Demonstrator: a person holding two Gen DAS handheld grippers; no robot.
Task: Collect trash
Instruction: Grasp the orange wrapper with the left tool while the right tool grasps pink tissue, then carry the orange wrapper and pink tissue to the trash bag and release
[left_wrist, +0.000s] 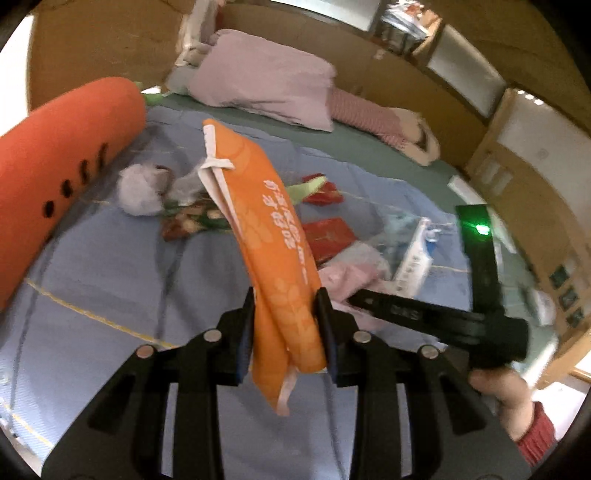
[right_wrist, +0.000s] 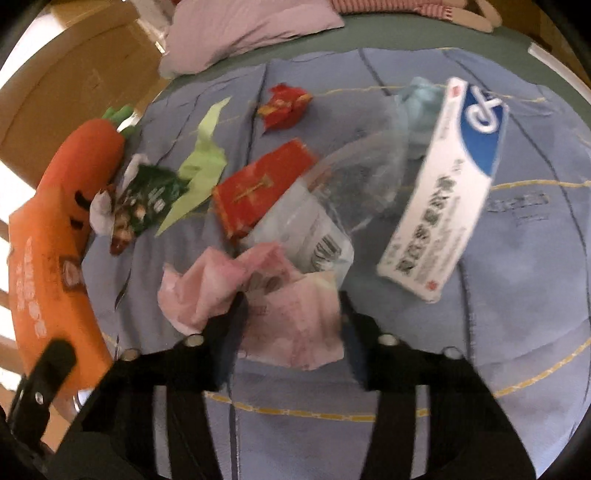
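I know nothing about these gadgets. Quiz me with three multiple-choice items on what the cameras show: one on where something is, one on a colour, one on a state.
1. Where does the red box lie?
A. on the blue bedspread
B. on the pillow
C. on the floor

2. What colour is the crumpled paper between the right tool's fingers?
A. green
B. pink
C. black

3. What is the left tool doing?
A. hanging empty
B. pressing on the plush carrot
C. gripping a folded orange bag

Key:
1 A: the box rests among litter on the blue bedspread, away from the pillow.
2 B: the paper is pale pink.
3 C: both fingers squeeze the orange bag, lifted above the bed; the plush carrot lies apart.
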